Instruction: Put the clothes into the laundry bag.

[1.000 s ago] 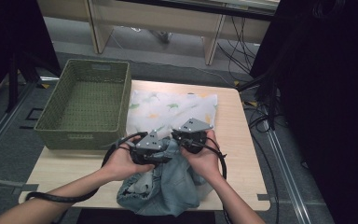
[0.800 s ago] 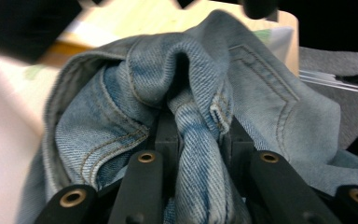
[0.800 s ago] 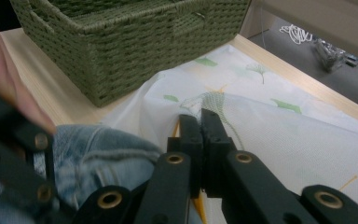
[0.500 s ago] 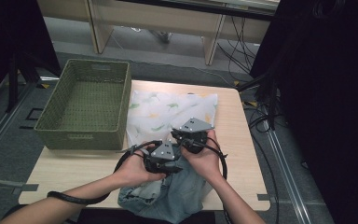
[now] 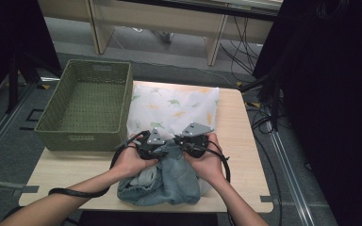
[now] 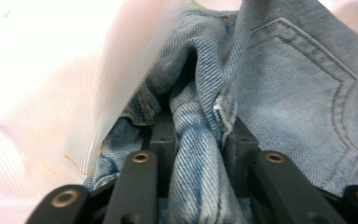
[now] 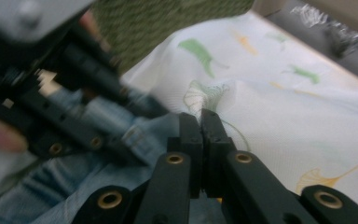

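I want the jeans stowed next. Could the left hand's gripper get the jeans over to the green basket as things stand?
Probably yes: the left gripper has a fold of the jeans between its jaws, which have just been opening, and the green basket sits open-topped just to its left, nothing between.

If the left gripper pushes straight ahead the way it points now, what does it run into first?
Denim: a bunched fold of the jeans already sits between the jaws of the left gripper. Beyond it lies the white printed bag, though depth there is unclear.
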Demonstrator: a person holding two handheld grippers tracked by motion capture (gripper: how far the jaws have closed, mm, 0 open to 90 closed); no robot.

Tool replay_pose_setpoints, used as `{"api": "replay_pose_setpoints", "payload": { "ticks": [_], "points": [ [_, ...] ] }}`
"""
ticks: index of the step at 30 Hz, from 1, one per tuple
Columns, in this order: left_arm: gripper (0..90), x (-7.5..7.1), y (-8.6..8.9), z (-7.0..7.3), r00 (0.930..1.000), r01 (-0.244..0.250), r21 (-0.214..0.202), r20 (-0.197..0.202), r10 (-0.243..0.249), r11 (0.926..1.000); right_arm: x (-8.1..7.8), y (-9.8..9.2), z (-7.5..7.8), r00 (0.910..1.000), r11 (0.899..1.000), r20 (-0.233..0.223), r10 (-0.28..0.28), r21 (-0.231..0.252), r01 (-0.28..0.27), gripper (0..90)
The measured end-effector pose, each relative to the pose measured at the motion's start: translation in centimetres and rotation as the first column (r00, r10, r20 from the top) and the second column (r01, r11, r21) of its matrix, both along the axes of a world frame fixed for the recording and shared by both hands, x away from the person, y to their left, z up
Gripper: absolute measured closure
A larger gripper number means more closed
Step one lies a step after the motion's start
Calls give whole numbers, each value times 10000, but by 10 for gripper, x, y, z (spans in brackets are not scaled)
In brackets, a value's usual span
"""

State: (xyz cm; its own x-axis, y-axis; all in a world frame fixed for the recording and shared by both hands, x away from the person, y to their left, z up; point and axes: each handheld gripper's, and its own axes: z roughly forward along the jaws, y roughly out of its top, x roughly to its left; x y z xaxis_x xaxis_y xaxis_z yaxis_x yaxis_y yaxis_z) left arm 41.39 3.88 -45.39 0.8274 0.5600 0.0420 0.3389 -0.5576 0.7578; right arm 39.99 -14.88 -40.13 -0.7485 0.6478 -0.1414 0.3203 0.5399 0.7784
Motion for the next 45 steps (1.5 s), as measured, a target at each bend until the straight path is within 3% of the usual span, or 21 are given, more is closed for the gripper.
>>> {"api": "replay_pose_setpoints", "payload": {
  "ticks": [2,3,4,6,10,12,13,15,17,19,20,22,27,28,31,32,35,37,40,42,45],
  "points": [
    [618,-1,0,-1,9998,178,-244,22,-177,9995,0,1,-2,9999,9998,43,155,-146,-155,900],
    [462,-2,1,0,9995,320,-309,18,-319,9990,-1,2,-8,9998,9992,-176,99,-391,-106,900],
    [415,-7,6,8,9992,404,-655,-39,-407,9970,-1,0,-9,9997,9994,-247,47,-335,-55,900],
    [337,-15,16,21,9990,356,-872,284,-332,9956,1,-3,-9,9997,9995,-227,-4,-307,-3,900],
    [269,-27,34,37,9988,441,-1283,256,-412,9908,3,-7,-7,9997,9996,-186,-173,-203,170,900],
    [260,-39,54,40,9985,456,-1494,-216,-494,9877,4,-9,-6,9996,9995,-145,-246,-185,243,900],
    [256,-39,54,40,9985,456,-1494,-216,-494,9877,4,-9,-6,9995,9995,-175,-274,-183,270,900],
    [238,-47,66,28,9953,540,-1234,-736,-634,9909,4,-8,-5,9995,9993,-137,-273,-262,269,900],
    [232,-49,68,20,9921,614,-1162,-1014,-734,9913,4,-7,-5,9996,9994,-120,-238,-243,235,900],
    [225,-49,67,10,9900,599,-1006,-1216,-720,9931,3,-5,-6,9996,9993,-130,-248,-281,245,900],
    [223,-47,65,2,9875,613,-868,-1394,-730,9943,1,-4,-6,9983,9988,-351,-459,-167,453,900],
    [223,-42,60,-9,9829,570,-724,-1711,-687,9957,3,-2,-7,9996,9993,-215,-159,-354,151,900],
    [300,-35,48,-25,9773,521,-225,-2043,-556,9984,1,-1,-12,9990,9989,-437,-87,-458,67,900],
    [319,-35,45,-28,9793,561,238,-1963,-504,9981,1,-2,-12,9986,9990,-505,-125,-435,103,900],
    [378,-34,42,-32,9821,494,543,-1843,-386,9973,0,-1,-13,9988,9990,-490,-42,-447,20,900],
    [449,-33,41,-34,9835,522,755,-1769,-381,9958,-1,1,-14,9985,9989,-538,-35,-468,10,900],
    [499,-32,37,-35,9847,479,994,-1714,-303,9939,-2,2,-14,9985,9987,-543,-24,-505,-3,900],
    [602,-31,37,-34,9879,465,1230,-1527,-274,9913,-2,3,-14,9982,9988,-593,-25,-496,-4,900],
    [763,-31,37,-35,9888,300,1037,-1486,-143,9942,-2,3,-13,9982,9989,-592,-4,-461,-24,900],
    [783,-31,38,-34,9890,264,945,-1473,-123,9952,-2,3,-12,9982,9990,-597,-3,-451,-24,900],
    [811,-33,42,-22,9881,75,134,-1539,-53,9999,-3,3,-10,9990,9996,-434,-75,-266,63,900]
  ]
}}
